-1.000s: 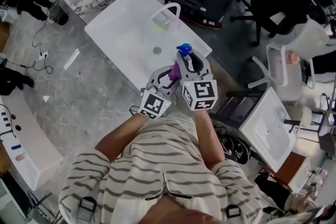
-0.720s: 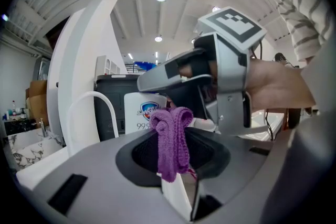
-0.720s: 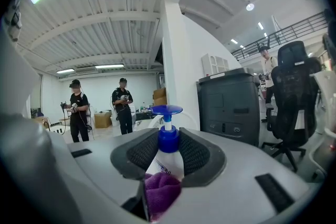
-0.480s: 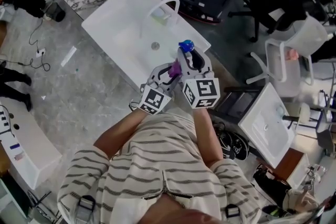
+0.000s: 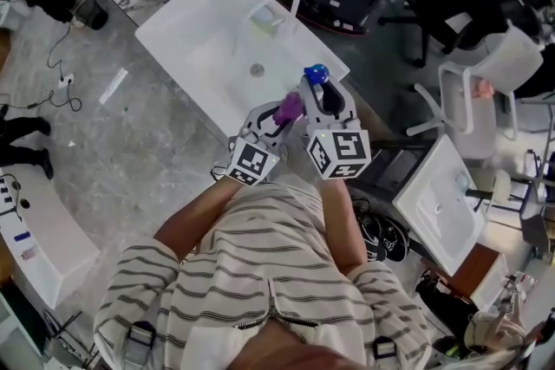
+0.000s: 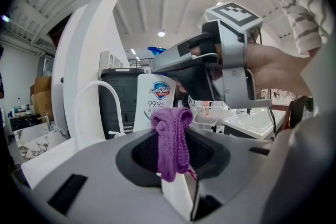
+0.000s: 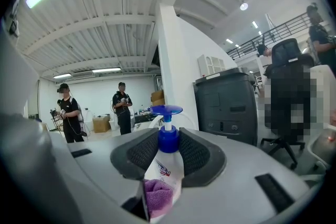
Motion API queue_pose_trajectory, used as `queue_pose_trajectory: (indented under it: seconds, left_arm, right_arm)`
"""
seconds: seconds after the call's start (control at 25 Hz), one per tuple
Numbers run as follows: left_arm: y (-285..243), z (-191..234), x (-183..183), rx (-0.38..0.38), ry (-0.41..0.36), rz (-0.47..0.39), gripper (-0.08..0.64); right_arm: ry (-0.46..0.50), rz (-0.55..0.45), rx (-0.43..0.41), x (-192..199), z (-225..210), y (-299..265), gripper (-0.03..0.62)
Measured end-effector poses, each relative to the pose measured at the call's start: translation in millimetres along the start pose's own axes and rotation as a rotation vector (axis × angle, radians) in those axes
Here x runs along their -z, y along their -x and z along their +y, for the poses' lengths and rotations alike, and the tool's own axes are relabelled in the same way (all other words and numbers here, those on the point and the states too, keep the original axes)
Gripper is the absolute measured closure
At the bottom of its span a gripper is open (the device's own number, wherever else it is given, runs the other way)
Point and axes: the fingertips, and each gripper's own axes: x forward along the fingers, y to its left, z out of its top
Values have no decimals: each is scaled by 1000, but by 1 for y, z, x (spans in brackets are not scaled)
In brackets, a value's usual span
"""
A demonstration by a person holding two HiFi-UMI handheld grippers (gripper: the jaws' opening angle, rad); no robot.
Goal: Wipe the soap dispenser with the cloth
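Two grips unchanged | left fingers point(image 6: 107, 165) clenched on cloth point(image 6: 170, 136) | right fingers point(image 7: 202, 157) clasp soap dispenser point(image 7: 167, 160)

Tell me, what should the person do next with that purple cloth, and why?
Probably rub the cloth up the soap dispenser's side. The left gripper pinches the cloth, which seems to rest against the dispenser's lower part, while the right gripper clamps it upright.

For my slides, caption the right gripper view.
The right gripper clamps the soap dispenser while a purple cloth touches its lower body.
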Motion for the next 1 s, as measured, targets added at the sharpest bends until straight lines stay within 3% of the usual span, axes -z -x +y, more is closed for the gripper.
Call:
queue_pose_trajectory:
  seconds: [0.72,1.0]
  left_arm:
    - [25,27,-6,-80,39,-26,445]
    - [32,38,-27,-55,35,-76,445]
  right_arm:
    - [1,8,3,4,3,8,460]
    - [22,18,-9,5,7,6,460]
